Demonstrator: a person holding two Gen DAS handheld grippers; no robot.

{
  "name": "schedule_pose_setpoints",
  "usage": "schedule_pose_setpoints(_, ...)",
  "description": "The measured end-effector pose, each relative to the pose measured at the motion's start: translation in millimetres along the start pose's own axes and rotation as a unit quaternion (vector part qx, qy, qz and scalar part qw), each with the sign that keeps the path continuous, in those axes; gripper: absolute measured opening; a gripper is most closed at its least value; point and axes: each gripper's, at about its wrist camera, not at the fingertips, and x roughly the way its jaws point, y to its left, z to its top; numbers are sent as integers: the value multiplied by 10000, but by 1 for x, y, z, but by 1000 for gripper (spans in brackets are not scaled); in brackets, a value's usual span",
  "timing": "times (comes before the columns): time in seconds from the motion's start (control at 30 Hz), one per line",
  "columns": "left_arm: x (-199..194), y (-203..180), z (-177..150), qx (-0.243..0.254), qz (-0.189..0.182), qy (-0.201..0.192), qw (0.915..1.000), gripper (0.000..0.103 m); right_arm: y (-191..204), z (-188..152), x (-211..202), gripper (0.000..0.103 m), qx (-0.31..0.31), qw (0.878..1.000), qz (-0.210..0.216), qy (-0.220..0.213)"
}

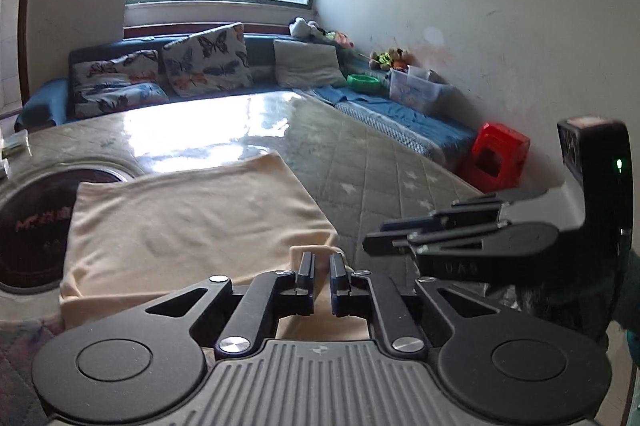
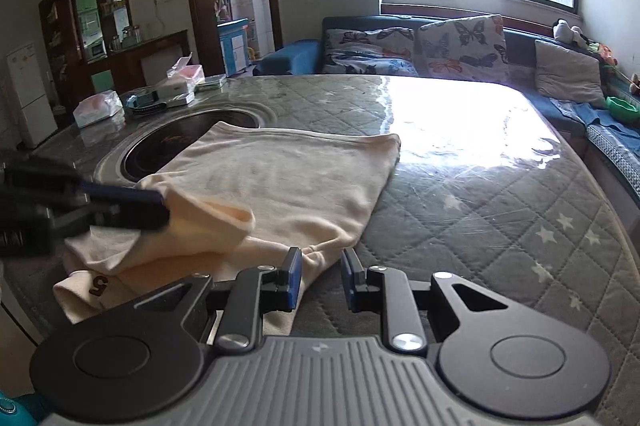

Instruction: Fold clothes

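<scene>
Tissue packs (image 2: 98, 108), boxes (image 2: 176, 88) beyond cream garment (image 2: 280, 178).

Cream garment half folded on the tabletop

The cream garment (image 2: 280, 182) lies mostly flat on the quilted tabletop (image 2: 500, 226), its far corner overlapping a dark round inset (image 2: 172, 142). Its near edge is bunched and lifted into a loose fold, and a dark "5" shows on the nearest flap.

Cream cotton garment (image 2: 280, 178) with a black numeral; grey quilted star-print table cover (image 2: 500, 226); butterfly-print cushions (image 1: 208, 60) on blue sofa (image 1: 260, 52).
</scene>
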Motion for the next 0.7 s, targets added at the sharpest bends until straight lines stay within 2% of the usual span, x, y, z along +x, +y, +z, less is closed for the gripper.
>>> schedule_pose_setpoints(0.13, -9, 4, -5, 16, -1, -30, 10000, 20, 0, 1, -1, 21, 49, 10000, -41, -27)
schedule_pose_setpoints(0.23, -19, 16, -7, -38, 134, -140, 9998, 30, 2, 2, -1, 21, 40, 10000, -20, -24)
schedule_pose_setpoints(0.27, -24, 20, -8, -60, 222, -197, 9995, 31, 3, 2, -1, 21, 34, 10000, -7, -19)
schedule_pose_setpoints(0.43, -45, 50, -21, -179, 870, -316, 9955, 50, 14, 2, 3, 21, -2, 9999, 148, 70)
schedule_pose_setpoints(0.53, -56, 70, -33, -258, 1270, -265, 9912, 54, 22, 2, 5, 22, -80, 9996, 227, 128)
schedule_pose_setpoints(0.6, -62, 81, -40, -340, 1481, -235, 9881, 58, 26, 2, 7, 27, -103, 9995, 267, 164)
schedule_pose_setpoints(0.7, -70, 95, -49, -467, 1670, -208, 9846, 61, 32, 3, 12, 28, -128, 9991, 330, 235)
